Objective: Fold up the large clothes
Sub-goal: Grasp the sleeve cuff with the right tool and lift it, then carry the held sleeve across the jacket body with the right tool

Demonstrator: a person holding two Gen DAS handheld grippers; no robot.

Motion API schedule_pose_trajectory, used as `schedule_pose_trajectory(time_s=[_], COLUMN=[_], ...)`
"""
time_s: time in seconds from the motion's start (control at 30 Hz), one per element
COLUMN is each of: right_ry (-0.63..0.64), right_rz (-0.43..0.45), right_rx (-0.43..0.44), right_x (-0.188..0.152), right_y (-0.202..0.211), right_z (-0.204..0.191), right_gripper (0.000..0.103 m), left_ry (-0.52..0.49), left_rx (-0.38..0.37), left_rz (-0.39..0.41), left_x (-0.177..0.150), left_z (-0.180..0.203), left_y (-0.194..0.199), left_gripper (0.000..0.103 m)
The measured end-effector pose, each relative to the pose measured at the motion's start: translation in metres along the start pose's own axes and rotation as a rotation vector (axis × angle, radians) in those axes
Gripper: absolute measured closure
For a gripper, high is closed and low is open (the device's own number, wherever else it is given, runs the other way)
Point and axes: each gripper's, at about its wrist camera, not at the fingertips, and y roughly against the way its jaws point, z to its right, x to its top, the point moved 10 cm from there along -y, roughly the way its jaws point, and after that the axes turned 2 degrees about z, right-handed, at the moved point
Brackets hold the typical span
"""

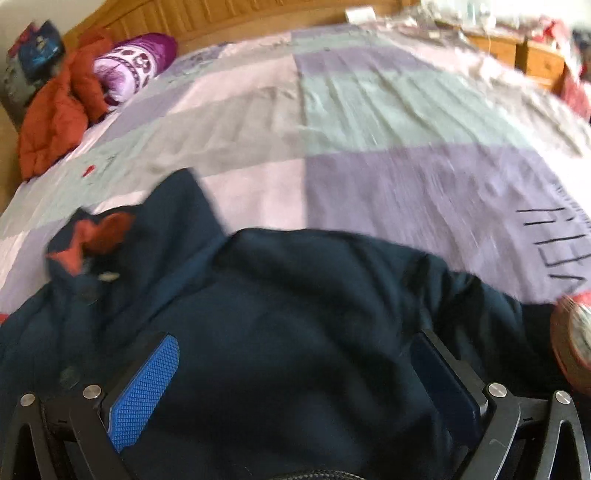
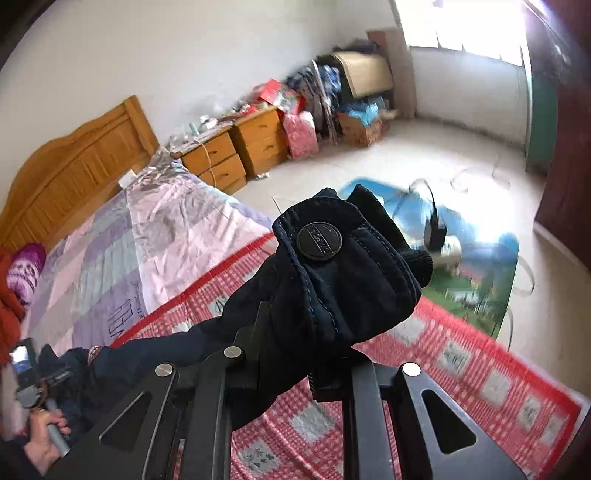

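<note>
I've got the dark navy heavy-cloth jacket (image 1: 295, 332) lying across the near edge of the bed, long axis running left to right in the left wrist view, body bunched and creased rather than flat. Its collar end, with a rust-red lining (image 1: 107, 236) showing, points away to the upper left toward the wooden headboard (image 1: 229, 14). The other end is the sleeve: its cuff (image 2: 332, 266) is lifted off the bed in my right gripper (image 2: 295, 373), sticking up and forward past the fingers toward the floor side of the room, round black snap button (image 2: 319, 238) facing the camera. Right jaws are nearly closed, pinched on the cuff cloth; the sleeve trails back down and left from there to the rest of the jacket. Right gripper points forward and down, rolled a bit so the room sits tilted in its view. My left gripper (image 1: 295, 369) is angled steeply down over the jacket body, jaws wide apart, blue textured pads (image 1: 144, 391) on either side with cloth filling the gap below them; the pads aren't pressing on anything I can see. Left wrist view is motion-blurred. In the right wrist view, low left, a hand (image 2: 44, 435) grips the left gripper's handle. The jacket sits on a patchwork bedspread in lilac, pink and grey (image 1: 369, 129), with a red checked blanket (image 2: 461, 354) hanging off the near side of the bed.
</note>
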Motion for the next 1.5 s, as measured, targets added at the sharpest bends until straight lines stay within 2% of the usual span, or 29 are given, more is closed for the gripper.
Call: schedule_pose_trajectory(time_s=[0.07, 0.27, 0.4, 0.53, 0.67, 0.77, 0.83, 0.9, 1.0, 1.17, 1.3, 1.43, 1.5], right_ry=[0.060, 0.182, 0.304, 0.425, 0.577, 0.707, 0.797, 0.865, 0.936, 1.059, 1.129, 1.228, 1.240], right_rz=[0.041, 0.136, 0.203, 0.235, 0.247, 0.220, 0.198, 0.136, 0.021, -0.089, -0.102, -0.077, -0.098], right_rx=[-0.009, 0.014, 0.068, 0.166, 0.297, 0.392, 0.424, 0.443, 0.460, 0.478, 0.525, 0.508, 0.505], right_x=[0.014, 0.053, 0.068, 0.057, 0.010, -0.059, -0.112, -0.169, -0.251, -0.348, -0.388, -0.416, -0.421], right_y=[0.010, 0.035, 0.058, 0.079, 0.100, 0.107, 0.104, 0.091, 0.074, 0.055, 0.056, 0.056, 0.055], right_z=[-0.019, -0.097, -0.186, -0.295, -0.429, -0.529, -0.578, -0.614, -0.645, -0.658, -0.658, -0.651, -0.654], right_gripper=[0.085, 0.085, 0.085, 0.085, 0.085, 0.085, 0.085, 0.085, 0.085, 0.085, 0.085, 0.084, 0.077], left_ry=[0.002, 0.000, 0.026, 0.056, 0.085, 0.112, 0.140, 0.175, 0.201, 0.216, 0.250, 0.266, 0.256], left_rx=[-0.021, 0.019, 0.061, 0.095, 0.112, 0.123, 0.130, 0.132, 0.151, 0.174, 0.175, 0.168, 0.168], left_rz=[0.008, 0.009, -0.029, -0.046, -0.048, -0.057, -0.059, -0.064, -0.066, -0.070, -0.092, -0.101, -0.102], left_x=[-0.015, -0.085, -0.131, -0.168, -0.191, -0.206, -0.214, -0.223, -0.239, -0.263, -0.278, -0.284, -0.282], left_z=[-0.021, -0.113, -0.176, -0.237, -0.283, -0.312, -0.331, -0.347, -0.373, -0.398, -0.405, -0.404, -0.402], left_y=[0.021, 0.081, 0.111, 0.142, 0.161, 0.165, 0.165, 0.169, 0.171, 0.170, 0.165, 0.162, 0.163], left_gripper=[0.000, 0.000, 0.000, 0.000, 0.000, 0.000, 0.000, 0.000, 0.000, 0.000, 0.000, 0.000, 0.000])
